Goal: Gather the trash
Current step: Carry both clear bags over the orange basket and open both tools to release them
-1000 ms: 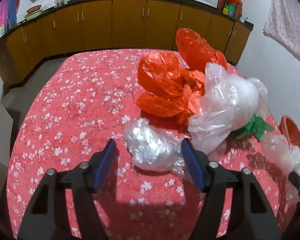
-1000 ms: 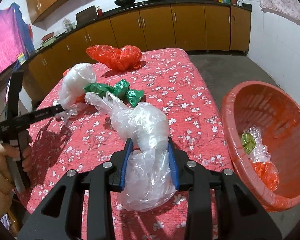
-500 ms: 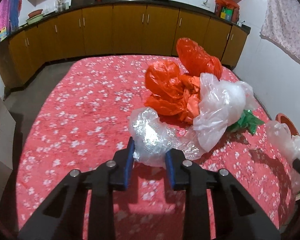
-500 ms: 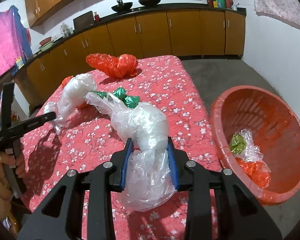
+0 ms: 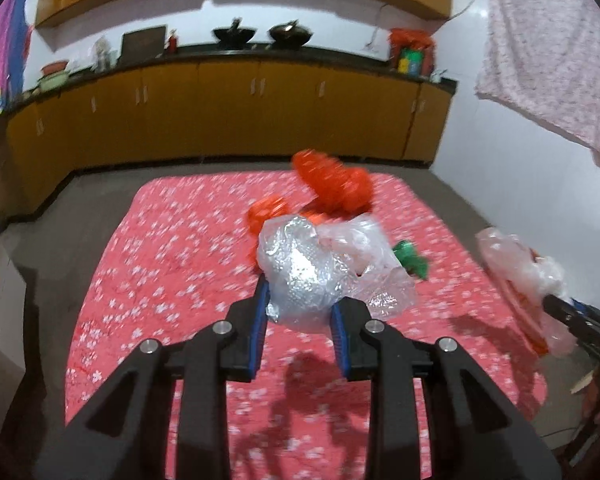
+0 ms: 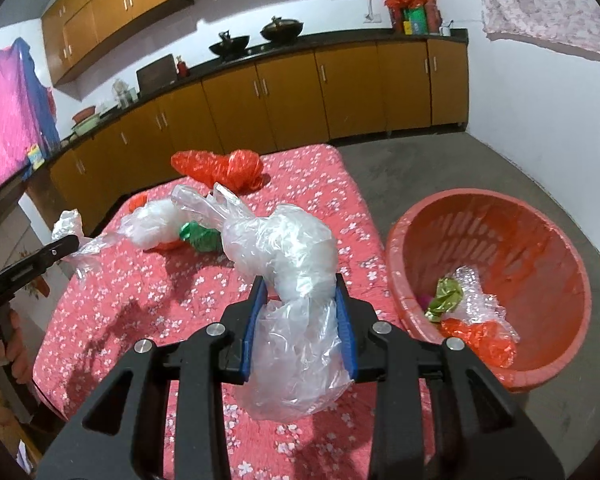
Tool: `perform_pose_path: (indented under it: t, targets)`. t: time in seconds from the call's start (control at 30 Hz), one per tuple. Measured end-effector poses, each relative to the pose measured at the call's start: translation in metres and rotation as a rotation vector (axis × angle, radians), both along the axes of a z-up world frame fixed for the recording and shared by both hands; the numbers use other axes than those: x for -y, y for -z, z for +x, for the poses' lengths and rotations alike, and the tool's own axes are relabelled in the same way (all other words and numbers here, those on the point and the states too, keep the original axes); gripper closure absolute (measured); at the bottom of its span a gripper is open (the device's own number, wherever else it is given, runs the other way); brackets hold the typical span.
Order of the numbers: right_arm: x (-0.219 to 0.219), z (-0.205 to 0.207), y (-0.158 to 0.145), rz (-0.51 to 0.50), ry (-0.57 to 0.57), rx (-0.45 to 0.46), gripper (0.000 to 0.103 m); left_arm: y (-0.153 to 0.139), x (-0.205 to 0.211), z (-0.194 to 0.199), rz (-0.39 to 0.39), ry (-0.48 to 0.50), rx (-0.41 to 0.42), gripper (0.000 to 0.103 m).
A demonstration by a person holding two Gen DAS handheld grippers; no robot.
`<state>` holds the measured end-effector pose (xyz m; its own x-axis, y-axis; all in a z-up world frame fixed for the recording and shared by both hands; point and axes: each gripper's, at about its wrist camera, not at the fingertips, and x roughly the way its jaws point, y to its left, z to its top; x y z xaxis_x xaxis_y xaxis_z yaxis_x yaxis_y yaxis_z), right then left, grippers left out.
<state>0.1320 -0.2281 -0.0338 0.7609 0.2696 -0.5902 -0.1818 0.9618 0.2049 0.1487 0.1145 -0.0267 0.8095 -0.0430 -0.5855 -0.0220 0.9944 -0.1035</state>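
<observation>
My left gripper (image 5: pixel 300 312) is shut on a crinkly clear plastic wad (image 5: pixel 300 276), held above the red floral table (image 5: pixel 172 260). My right gripper (image 6: pixel 300 308) is shut on a clear plastic bag (image 6: pixel 296 256), which hangs above the table's near edge, left of the red basket (image 6: pixel 500 240). The basket stands on the floor and holds a green wrapper, bubble wrap and an orange bag. On the table lie an orange bag (image 6: pixel 220 168), a green wrapper (image 6: pixel 200 236) and another clear bag (image 6: pixel 156 224). The left wrist view is blurred.
Yellow cabinets (image 6: pixel 292 100) under a dark counter run along the far wall. Grey floor (image 6: pixel 440 168) surrounds the table. A pale cloth (image 5: pixel 548 60) hangs at the right wall. A hand (image 6: pixel 4 352) shows at the left edge.
The left gripper closed on the crinkly plastic and lifted it off the table. The right gripper rose with its clear bag. Both views have pulled back from the table.
</observation>
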Motion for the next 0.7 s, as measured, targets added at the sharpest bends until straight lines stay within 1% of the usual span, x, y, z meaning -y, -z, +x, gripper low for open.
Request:
perform_pose_path:
  t: [0.2,0.33,0.5,0.7]
  targets:
    - [0.017,-0.009,-0.009,0.021,0.033,0.026,0.069,-0.023,0.019,-0.015,-0.024,0.022,0.07,0.075]
    - [0.029,-0.013,-0.012,0.028,0.068,0.041,0.069,-0.033,0.03,-0.018,-0.029,0.058,0.084,0.075]
    - [0.048,-0.02,-0.015,0.034,0.128,0.056,0.069,-0.041,0.057,-0.017,-0.024,0.134,0.099,0.074]
    - [0.072,-0.029,-0.02,0.018,0.216,0.081,0.069,-0.04,0.097,-0.009,-0.028,0.236,0.098,0.074]
